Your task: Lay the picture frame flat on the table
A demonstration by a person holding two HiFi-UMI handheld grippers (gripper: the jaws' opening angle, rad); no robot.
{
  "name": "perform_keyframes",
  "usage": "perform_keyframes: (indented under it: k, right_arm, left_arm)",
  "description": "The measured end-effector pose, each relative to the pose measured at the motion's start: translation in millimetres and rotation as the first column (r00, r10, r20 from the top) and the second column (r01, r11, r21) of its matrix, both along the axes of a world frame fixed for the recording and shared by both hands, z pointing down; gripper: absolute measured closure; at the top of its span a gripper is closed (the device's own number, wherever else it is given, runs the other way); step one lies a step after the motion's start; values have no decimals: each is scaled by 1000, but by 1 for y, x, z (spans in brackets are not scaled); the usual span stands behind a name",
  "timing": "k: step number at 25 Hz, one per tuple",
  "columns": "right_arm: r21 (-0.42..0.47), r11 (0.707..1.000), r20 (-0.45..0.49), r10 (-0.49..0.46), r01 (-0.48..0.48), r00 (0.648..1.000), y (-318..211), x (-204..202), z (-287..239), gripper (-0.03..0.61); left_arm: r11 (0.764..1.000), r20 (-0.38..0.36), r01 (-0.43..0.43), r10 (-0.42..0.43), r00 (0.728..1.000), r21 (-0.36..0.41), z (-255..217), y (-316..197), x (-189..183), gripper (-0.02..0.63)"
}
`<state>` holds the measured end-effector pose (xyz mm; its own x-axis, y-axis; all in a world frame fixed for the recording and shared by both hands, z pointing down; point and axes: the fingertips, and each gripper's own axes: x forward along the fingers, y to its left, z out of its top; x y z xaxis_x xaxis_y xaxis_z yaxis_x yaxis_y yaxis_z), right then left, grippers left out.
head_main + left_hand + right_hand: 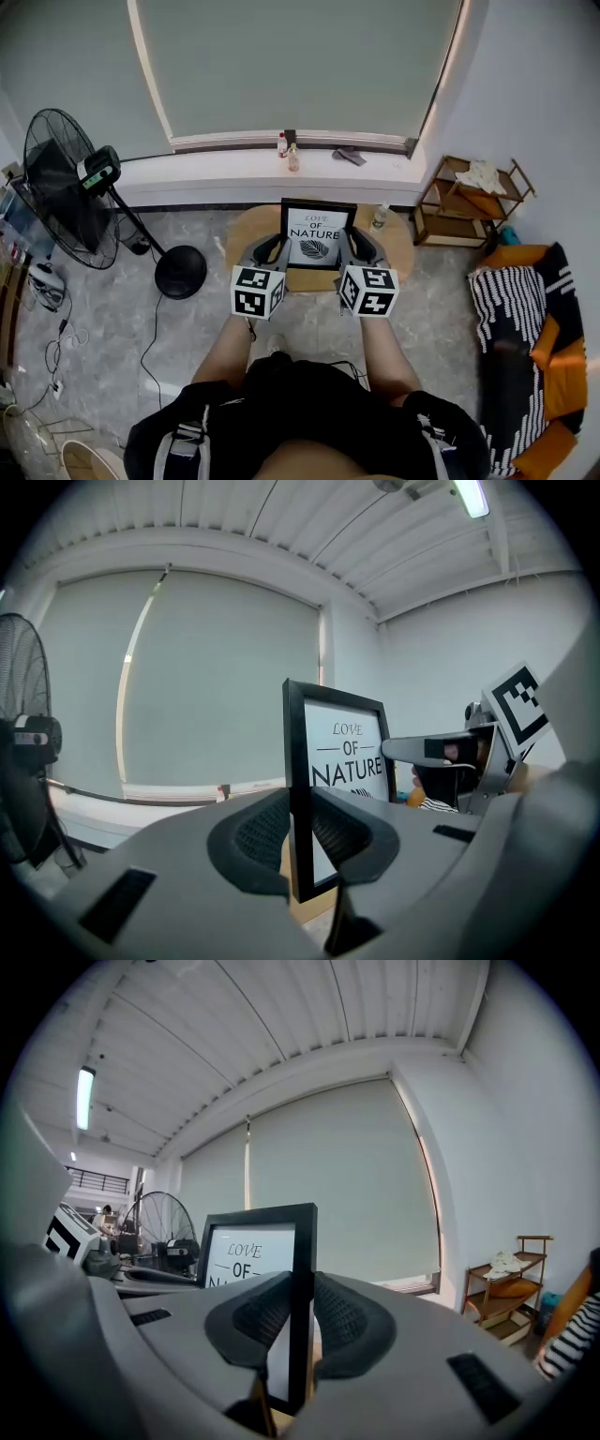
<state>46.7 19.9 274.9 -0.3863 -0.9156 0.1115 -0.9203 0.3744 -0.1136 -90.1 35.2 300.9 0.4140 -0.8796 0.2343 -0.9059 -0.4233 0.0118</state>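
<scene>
Head view showed the picture frame (318,234) upright, its side edges clamped by the left hand-held gripper (274,247) and right hand-held gripper (358,246).

Both forearms (230,345) are stretched forward, side by side and roughly parallel. The left gripper (272,249) is clamped on the left edge of the picture frame (319,234), and the right gripper (355,247) on its right edge, each edge pinched between ribbed pads.
</scene>
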Motion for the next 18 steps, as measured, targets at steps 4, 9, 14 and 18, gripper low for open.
perform_keyframes:
  k: [4, 9, 14, 18]
  right_arm:
    - [-6, 999, -1, 36, -36, 999, -58, -24, -2, 488]
    - [-29, 997, -7, 76, -76, 997, -126, -53, 7, 488]
    - [-70, 991, -15, 112, -113, 994, -181, -77, 27, 488]
    - [-118, 986, -27, 114, -117, 993, -213, -73, 50, 488]
  left_arm:
    - [999, -1, -40, 40, 999, -6, -2, -62, -25, 529]
    - [996, -12, -86, 86, 996, -23, 5, -136, -54, 529]
    - [989, -22, -133, 132, 991, -60, 26, -195, -78, 529]
    - [983, -37, -150, 147, 989, -108, 50, -226, -74, 531]
